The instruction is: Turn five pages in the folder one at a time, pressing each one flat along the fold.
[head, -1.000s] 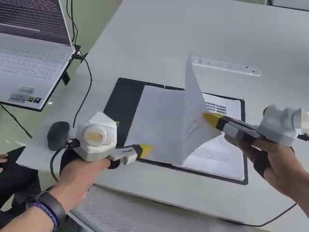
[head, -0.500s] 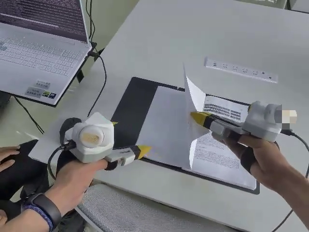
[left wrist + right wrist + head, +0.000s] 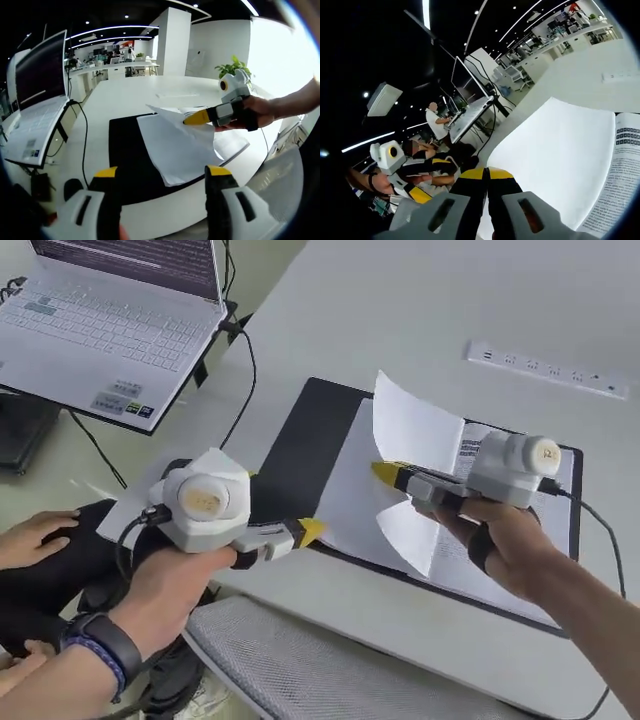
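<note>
On the far left a silver laptop (image 3: 110,340) stands open on the smooth white table (image 3: 400,300). It is flat and has square corners. A thin black cable (image 3: 243,380) runs from it along the table edge.

Next comes the left gripper (image 3: 305,531). It is white hard plastic with yellow tips. In the left gripper view, the left gripper (image 3: 162,172) has its jaws wide apart and nothing is in them. It hangs over the near table edge, just beside the folder's near side.

The folder (image 3: 300,440) lies open and flat in the middle of the table. Its cover is black and dull, and shaped like a long box top. Its long side runs from the far left to the near right. Its near edge sits close to the table edge, above a grey mesh chair (image 3: 300,660).

A thin white page (image 3: 415,430) stands up from the folder. It bends softly, one flap up and one flap down.

The right gripper (image 3: 388,473) points left. In the right gripper view, the right gripper (image 3: 487,175) has its jaws squeezed together. They pinch the page at its loose edge.

Under it lies a printed sheet (image 3: 468,445).

Past the folder the table is bare up to a long white power strip (image 3: 545,368) on the far right, so there is room to move there.
</note>
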A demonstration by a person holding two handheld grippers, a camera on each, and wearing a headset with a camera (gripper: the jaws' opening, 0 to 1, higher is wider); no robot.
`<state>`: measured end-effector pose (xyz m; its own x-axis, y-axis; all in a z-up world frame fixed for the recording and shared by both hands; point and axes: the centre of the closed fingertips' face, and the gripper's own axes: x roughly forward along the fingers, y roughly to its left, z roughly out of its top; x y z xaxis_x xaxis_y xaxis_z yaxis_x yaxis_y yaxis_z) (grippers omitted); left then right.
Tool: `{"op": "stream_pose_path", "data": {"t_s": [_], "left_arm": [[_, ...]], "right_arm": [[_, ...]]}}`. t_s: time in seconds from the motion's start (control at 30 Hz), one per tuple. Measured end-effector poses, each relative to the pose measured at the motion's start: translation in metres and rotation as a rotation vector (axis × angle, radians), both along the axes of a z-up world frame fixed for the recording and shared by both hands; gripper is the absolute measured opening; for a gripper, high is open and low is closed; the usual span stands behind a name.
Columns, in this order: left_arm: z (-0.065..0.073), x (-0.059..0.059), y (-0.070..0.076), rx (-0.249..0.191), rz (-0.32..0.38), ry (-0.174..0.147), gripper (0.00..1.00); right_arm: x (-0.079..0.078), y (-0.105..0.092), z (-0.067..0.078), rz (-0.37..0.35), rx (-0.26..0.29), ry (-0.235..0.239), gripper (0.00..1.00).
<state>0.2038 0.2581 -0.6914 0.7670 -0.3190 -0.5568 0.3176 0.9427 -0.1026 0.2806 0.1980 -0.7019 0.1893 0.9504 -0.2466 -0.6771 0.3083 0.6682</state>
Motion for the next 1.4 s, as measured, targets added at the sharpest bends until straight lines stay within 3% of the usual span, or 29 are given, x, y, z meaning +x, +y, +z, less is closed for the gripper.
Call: {"op": "stream_pose_path", "data": {"t_s": [0.37, 0.63, 0.8, 1.0, 1.17, 1.4], "left_arm": [[0.001, -0.004, 0.013, -0.013, 0.032, 0.006, 0.66], [-0.002, 0.001, 0.015, -0.011, 0.039, 0.012, 0.66], [-0.001, 0.007, 0.012, -0.013, 0.033, 0.011, 0.65], [-0.001, 0.011, 0.006, -0.010, 0.018, 0.011, 0.65], [-0.004, 0.012, 0.001, -0.008, 0.004, 0.019, 0.65], [-0.007, 0.016, -0.008, -0.006, -0.021, 0.024, 0.65]], "right_arm": [[-0.001, 0.022, -0.040, 0.012, -0.038, 0.093, 0.00], [0.000, 0.030, -0.062, 0.037, -0.100, 0.120, 0.00], [0.000, 0.031, -0.079, 0.031, -0.139, 0.162, 0.00], [-0.004, 0.031, -0.093, 0.018, -0.179, 0.180, 0.00], [-0.007, 0.030, -0.098, -0.008, -0.192, 0.212, 0.00], [0.004, 0.029, -0.109, -0.009, -0.191, 0.214, 0.01]]}}
